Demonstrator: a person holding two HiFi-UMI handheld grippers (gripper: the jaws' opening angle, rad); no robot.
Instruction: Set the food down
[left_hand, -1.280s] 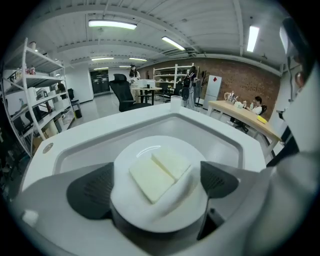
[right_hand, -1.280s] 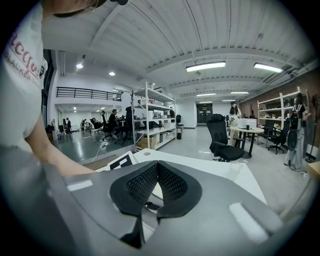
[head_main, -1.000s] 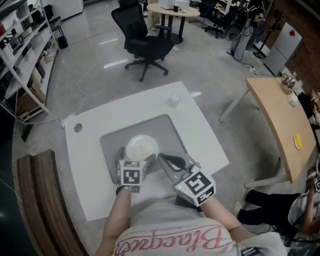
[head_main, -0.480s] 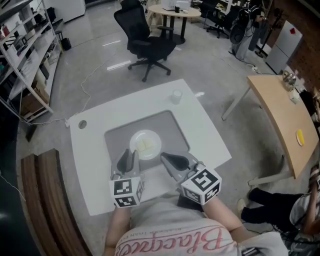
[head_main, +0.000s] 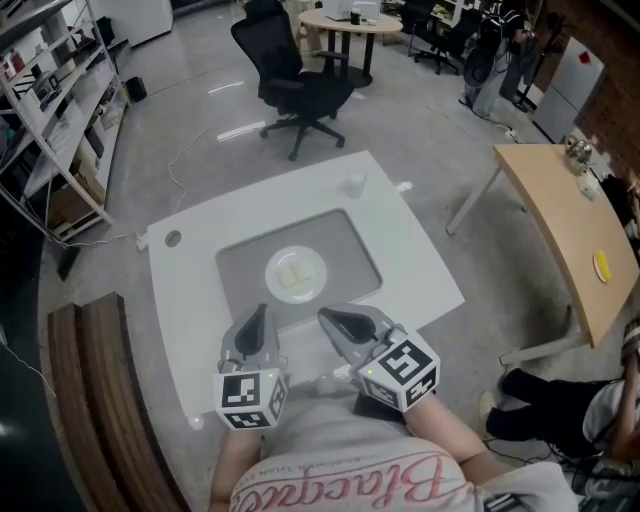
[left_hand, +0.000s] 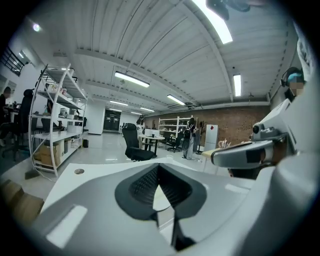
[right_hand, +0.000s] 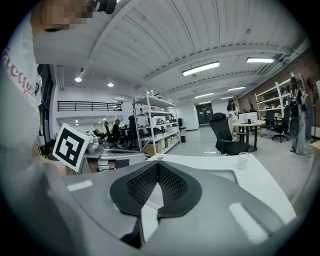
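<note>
A white plate (head_main: 296, 275) with pale pieces of food (head_main: 297, 272) rests on the grey mat (head_main: 245, 270) in the middle of the white table (head_main: 420, 270). Both grippers hover over the table's near edge, short of the plate and apart from it. My left gripper (head_main: 257, 314) (left_hand: 159, 168) is shut with nothing between its pads. My right gripper (head_main: 327, 317) (right_hand: 158, 165) beside it is also shut and empty. The marker cubes (head_main: 249, 398) sit close to my body.
A clear cup (head_main: 355, 184) (right_hand: 243, 160) stands at the table's far right corner, and a cable hole (head_main: 173, 238) is at the far left. A black office chair (head_main: 300, 85) is beyond the table. A wooden bench (head_main: 90, 400) lies left, a wooden desk (head_main: 560, 230) right.
My left gripper left the plate's near rim, drew back toward me and closed its jaws. The right gripper shifted back slightly. The plate stays on the mat.
</note>
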